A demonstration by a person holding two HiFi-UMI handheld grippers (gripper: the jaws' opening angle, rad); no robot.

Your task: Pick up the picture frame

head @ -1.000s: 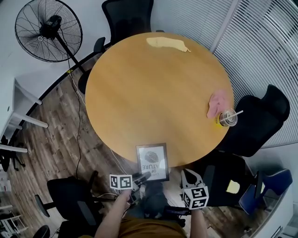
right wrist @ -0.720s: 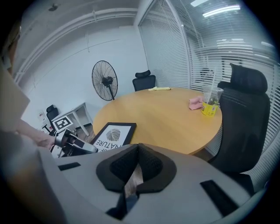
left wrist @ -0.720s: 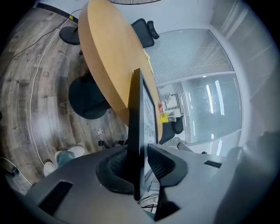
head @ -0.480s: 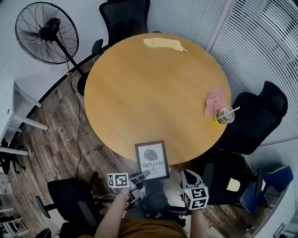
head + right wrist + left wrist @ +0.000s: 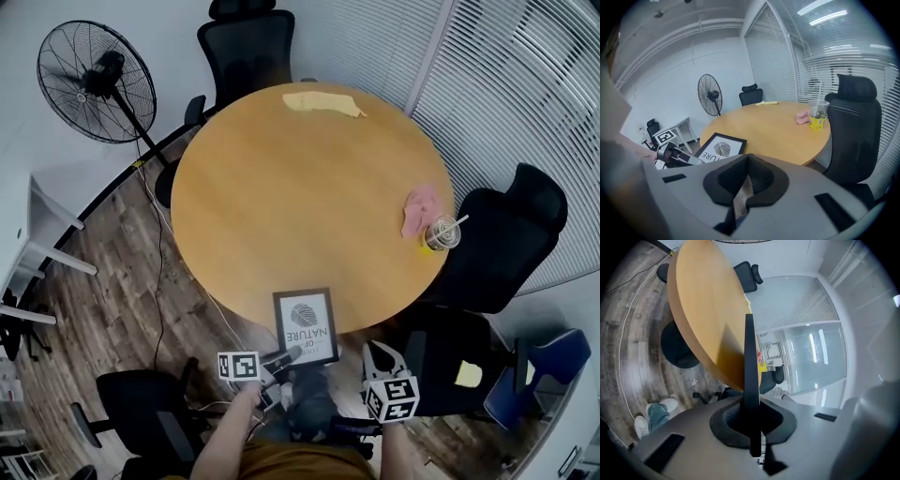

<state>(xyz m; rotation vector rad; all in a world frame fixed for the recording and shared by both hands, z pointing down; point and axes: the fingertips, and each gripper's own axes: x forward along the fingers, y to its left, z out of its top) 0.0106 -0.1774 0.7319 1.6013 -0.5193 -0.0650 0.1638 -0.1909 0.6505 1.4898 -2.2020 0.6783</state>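
Left gripper [image 5: 290, 354]: jaws closing tight on the near edge of the picture frame [image 5: 306, 326], pads pressed on both faces. In the left gripper view the frame shows edge-on as a thin black bar running straight out from between the jaws.

Right gripper [image 5: 380, 357]: jaws together, nothing between them. It hangs just right of the frame, apart from it, over the floor and short of the table rim.

Picture frame: black moulding, white print with a dark fingerprint-like oval and the word NATURE. Its far half lies over the near rim of the round wooden table [image 5: 281, 187]; its near half juts out past the rim toward the person. Cannot tell whether the far edge touches the tabletop.

Person: both forearms [image 5: 230, 436] reach in from the bottom of the head view.

Mid table: bare wood.

Right rim of table: clear plastic cup with a straw [image 5: 438, 234], yellow drink in the bottom, and a pink cloth [image 5: 419, 206] touching it on the inner side. Black office chair [image 5: 506, 234] just beyond them.

Far rim: pale yellow cloth [image 5: 322, 103], lying flat.

Beyond the table: second black office chair [image 5: 246, 42] pushed up to the far edge; black pedestal fan [image 5: 96, 80] on the wooden floor to the left; slatted blinds [image 5: 525, 84] along the right wall.
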